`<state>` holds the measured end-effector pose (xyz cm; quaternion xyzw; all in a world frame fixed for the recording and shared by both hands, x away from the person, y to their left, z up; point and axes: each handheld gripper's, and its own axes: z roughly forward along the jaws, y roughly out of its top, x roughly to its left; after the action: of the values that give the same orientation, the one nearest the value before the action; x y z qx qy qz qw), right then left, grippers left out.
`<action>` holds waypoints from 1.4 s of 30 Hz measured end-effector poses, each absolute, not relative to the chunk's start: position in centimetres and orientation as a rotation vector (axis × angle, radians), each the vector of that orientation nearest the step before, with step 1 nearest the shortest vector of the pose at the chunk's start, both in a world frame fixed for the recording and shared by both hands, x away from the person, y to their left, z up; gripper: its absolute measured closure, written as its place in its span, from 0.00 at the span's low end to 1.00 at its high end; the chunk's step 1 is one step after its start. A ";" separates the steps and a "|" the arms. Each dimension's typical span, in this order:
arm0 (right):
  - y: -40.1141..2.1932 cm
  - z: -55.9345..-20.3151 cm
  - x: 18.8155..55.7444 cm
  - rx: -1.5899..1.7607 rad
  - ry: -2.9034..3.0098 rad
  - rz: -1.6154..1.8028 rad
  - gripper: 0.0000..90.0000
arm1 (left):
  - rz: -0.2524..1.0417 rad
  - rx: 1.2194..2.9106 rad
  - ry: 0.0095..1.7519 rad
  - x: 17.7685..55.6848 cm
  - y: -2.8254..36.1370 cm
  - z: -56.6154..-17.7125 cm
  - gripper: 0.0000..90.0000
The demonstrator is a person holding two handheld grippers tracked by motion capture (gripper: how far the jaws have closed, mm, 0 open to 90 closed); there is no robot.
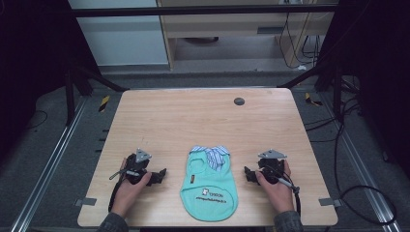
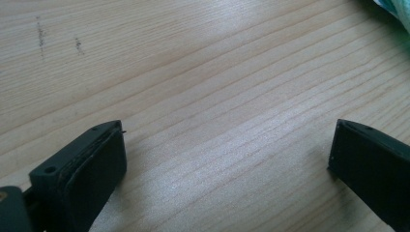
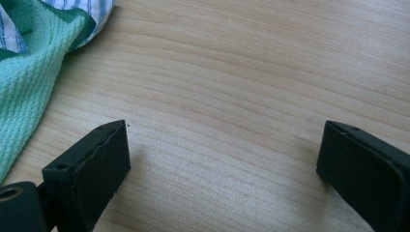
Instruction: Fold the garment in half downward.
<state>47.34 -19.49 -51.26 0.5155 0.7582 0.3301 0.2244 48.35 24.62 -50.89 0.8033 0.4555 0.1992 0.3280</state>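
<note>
A small mint-green pet shirt (image 1: 209,183) with a blue-striped collar lies flat near the table's front edge, its printed hem toward the person. My left gripper (image 1: 162,174) rests on the wood to the shirt's left, jaws wide apart with bare table between them (image 2: 227,150); a sliver of the shirt (image 2: 399,9) shows at the top right corner. My right gripper (image 1: 247,175) rests to the shirt's right, jaws also spread over bare wood (image 3: 225,150). The shirt's green knit and striped collar (image 3: 29,58) lie at the upper left of the right gripper view.
The light wooden table (image 1: 203,121) has a round dark grommet (image 1: 239,101) near its far edge. Black frame legs and cables stand on the floor around the table. A pale cabinet stands beyond the far edge.
</note>
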 end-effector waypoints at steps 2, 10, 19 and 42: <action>-19.5 -51.3 47.4 1.424 2.094 0.913 0.05 | 0.522 2.103 1.192 48.4 24.6 -50.9 0.00; -19.5 -51.3 47.3 1.421 2.093 0.909 0.05 | 0.521 2.099 1.192 48.3 24.6 -50.9 0.00; -19.4 -51.2 47.3 1.425 2.094 0.912 0.05 | 0.523 2.102 1.188 48.3 24.6 -50.9 0.00; -15.9 -48.4 48.8 1.331 2.188 0.939 0.22 | 0.456 2.187 1.071 50.4 22.3 -48.9 0.06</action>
<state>48.81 -15.88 -48.40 0.4775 0.7850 0.3370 0.2057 50.41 22.28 -48.85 0.8345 0.4086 0.1742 0.3263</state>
